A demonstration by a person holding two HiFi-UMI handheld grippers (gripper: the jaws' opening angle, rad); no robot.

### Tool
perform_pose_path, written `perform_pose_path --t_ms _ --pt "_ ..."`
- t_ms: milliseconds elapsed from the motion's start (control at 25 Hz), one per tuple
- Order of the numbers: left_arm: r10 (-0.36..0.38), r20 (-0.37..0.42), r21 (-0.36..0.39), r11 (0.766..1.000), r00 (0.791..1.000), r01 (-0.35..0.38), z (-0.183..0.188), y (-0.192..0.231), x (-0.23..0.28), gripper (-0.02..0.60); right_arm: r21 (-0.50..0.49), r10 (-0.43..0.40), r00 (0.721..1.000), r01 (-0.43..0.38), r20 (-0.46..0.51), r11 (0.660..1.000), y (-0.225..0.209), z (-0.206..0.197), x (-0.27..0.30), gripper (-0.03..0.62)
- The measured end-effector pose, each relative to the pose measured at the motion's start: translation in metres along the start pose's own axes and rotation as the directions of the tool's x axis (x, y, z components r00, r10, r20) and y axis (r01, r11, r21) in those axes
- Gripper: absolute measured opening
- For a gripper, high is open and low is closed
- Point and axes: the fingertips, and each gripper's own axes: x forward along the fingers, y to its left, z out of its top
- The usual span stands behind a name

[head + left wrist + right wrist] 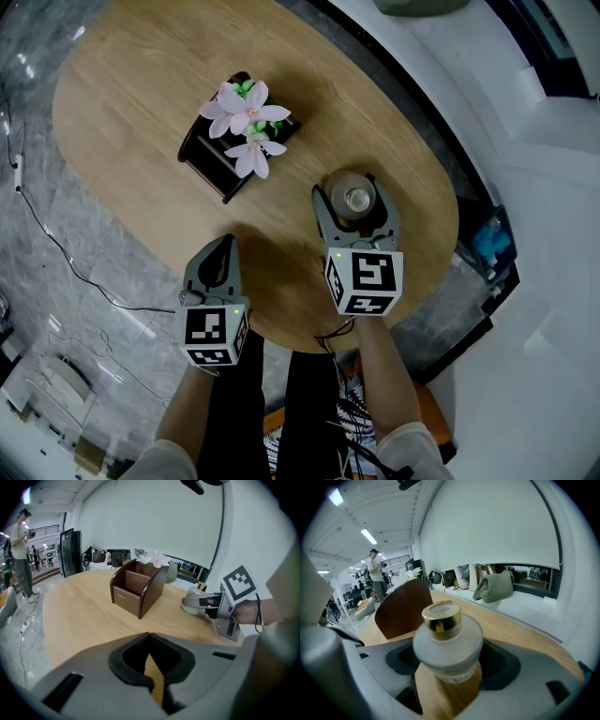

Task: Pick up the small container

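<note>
Head view: an oval, wood-grain table (131, 103) stands on grey marbled floor. The small container (357, 199), frosted and round with a gold collar, sits near the table's right edge, between the spread jaws of the right gripper (354, 193).
Left gripper view: the left gripper (150, 637) has its jaws pressed together.
Right gripper view: gaps show on both sides of the container, and a smooth brown box (401, 609) stands behind it.

Oval wooden table (122, 122) (grey marble floor (56, 234))
</note>
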Motion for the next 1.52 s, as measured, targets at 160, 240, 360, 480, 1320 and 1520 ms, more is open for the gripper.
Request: perform_pose_path --t_ms 160,240,360,480,1320,1520 --pt "0.0 0.002 -0.004 1.0 1.0 0.0 0.002 0.005 0.002 0.002 -0.01 0.004 1.0 -0.004 0.026 1.0 0.0 0.003 0.002 0.339" --pt "0.0 0.002 -0.006 1.0 1.0 0.0 0.003 0.007 0.003 0.002 -0.021 -0.005 1.0 0.005 0.027 1.0 -0.001 0.004 0.004 0.337" --pt "0.001 0.003 -0.007 1.0 1.0 -0.001 0.005 0.009 0.004 0.002 -0.037 -0.019 1.0 0.02 0.024 0.999 -0.001 0.005 0.006 0.337" --pt "0.001 0.006 -0.009 1.0 1.0 -0.001 0.006 0.009 0.005 0.002 -0.045 -0.026 0.999 0.026 0.019 0.999 -0.002 0.005 0.006 0.336" --pt "-0.007 0.076 0.001 1.0 0.997 0.007 0.05 -0.012 -0.046 0.002 -0.013 -0.063 0.997 0.064 0.041 0.998 0.008 0.036 -0.074 0.337" --pt "-0.024 0.118 0.008 1.0 0.993 0.023 0.089 -0.03 -0.084 0.002 0.046 -0.087 0.995 0.085 0.04 0.995 0.016 0.064 -0.126 0.337"
